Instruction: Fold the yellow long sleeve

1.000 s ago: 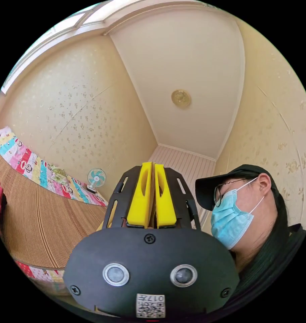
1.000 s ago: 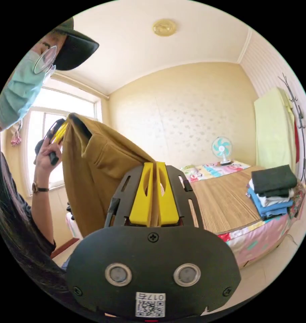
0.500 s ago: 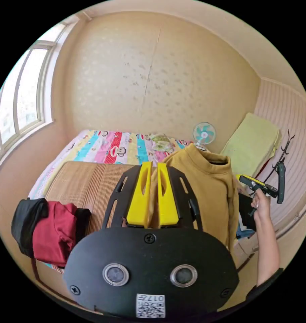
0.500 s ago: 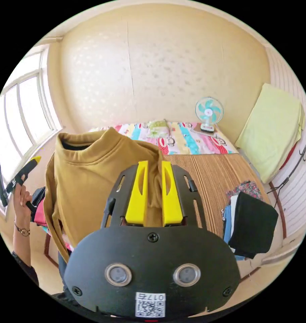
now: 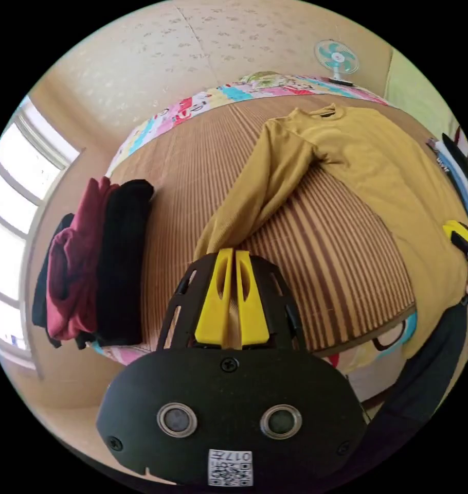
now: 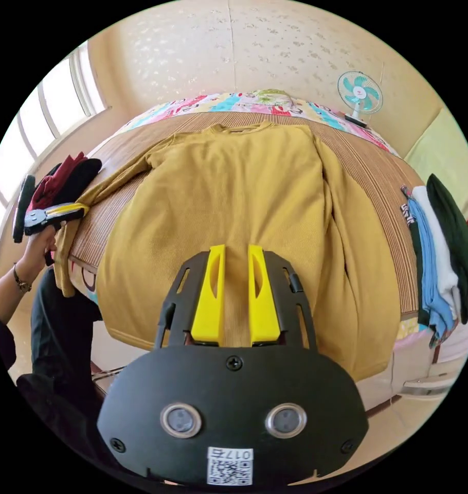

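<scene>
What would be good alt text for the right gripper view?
A yellow long sleeve lies spread face up on a striped bed mat, hem hanging over the near edge. The right gripper hovers at the hem, slightly open; folded clothes are stacked beside it.

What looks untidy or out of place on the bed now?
The yellow long sleeve is not fully on the mat: its hem hangs over the bed edge, and one sleeve lies slanted away from the body. Nothing looks damaged.

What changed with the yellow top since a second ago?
The yellow long sleeve went from hanging in the air, held up at its shoulders, to lying spread on the bed mat, hem over the near edge. Left gripper stays shut; right gripper is slightly parted. Both clothes stacks unchanged.
</scene>
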Demonstrator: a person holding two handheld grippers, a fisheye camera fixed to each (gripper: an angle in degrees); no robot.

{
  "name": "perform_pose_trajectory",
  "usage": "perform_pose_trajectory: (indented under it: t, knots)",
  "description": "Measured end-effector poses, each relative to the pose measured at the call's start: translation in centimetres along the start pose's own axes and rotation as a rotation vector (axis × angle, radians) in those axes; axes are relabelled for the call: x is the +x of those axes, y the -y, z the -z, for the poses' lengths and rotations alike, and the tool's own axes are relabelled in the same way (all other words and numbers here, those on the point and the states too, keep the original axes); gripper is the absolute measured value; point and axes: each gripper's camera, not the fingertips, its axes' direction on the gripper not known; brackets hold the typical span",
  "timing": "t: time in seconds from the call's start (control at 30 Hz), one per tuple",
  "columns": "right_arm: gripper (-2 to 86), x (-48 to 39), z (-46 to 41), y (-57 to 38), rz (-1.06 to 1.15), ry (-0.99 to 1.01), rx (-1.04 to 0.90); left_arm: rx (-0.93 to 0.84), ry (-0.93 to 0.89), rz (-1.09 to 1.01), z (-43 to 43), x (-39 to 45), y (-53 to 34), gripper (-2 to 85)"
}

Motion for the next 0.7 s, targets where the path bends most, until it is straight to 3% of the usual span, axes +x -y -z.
perform_pose_trajectory:
  t: [0.03, 0.1, 0.17, 0.27, 0.37, 0.47, 0.53, 0.57, 0.6, 0.7]
  knots:
    - [5.8, -0.8, 0.0, -1.9, -0.042, 0.005, 0.042, -0.046, 0.131, 0.016, -1.3, -1.1, 0.6, 0.3]
    - [4.7, -2.2, 0.0, -4.0, -0.101, 0.080, 0.067, -0.118, 0.101, 0.125, -3.4, -5.0, 1.0, 0.8]
    - [4.1, -4.5, -0.2, -4.8, -0.049, 0.220, 0.033, -0.168, -0.082, 0.426, -4.0, -11.3, 0.1, 3.1]
    - [3.6, -7.2, 1.1, -6.0, 0.053, 0.238, -0.034, -0.036, -0.434, 0.595, -2.2, -13.8, -3.4, 8.4]
    - [3.8, -4.6, 4.2, -8.3, -0.060, 0.275, 0.076, 0.108, -0.668, 0.465, 0.8, -10.0, -6.1, 9.3]
    - [5.2, -0.6, 6.2, -10.6, -0.171, 0.132, 0.198, 0.174, -0.861, 0.211, 3.0, -3.3, -7.2, 10.0]
    - [7.2, 2.0, 5.4, -10.8, -0.193, 0.014, 0.092, 0.150, -0.879, 0.020, 3.4, 1.4, -7.4, 10.5]
    - [7.7, 2.5, 5.1, -10.8, -0.197, -0.006, 0.056, 0.060, -0.794, -0.009, 2.9, 4.0, -7.7, 11.2]
    - [8.4, 3.5, 5.0, -10.9, -0.200, -0.036, 0.007, 0.014, -0.740, 0.007, 2.5, 4.9, -8.0, 11.5]
    - [9.6, 5.3, 6.7, -12.1, -0.201, -0.096, 0.066, 0.100, -0.581, 0.153, 4.2, 5.2, -11.7, 12.6]
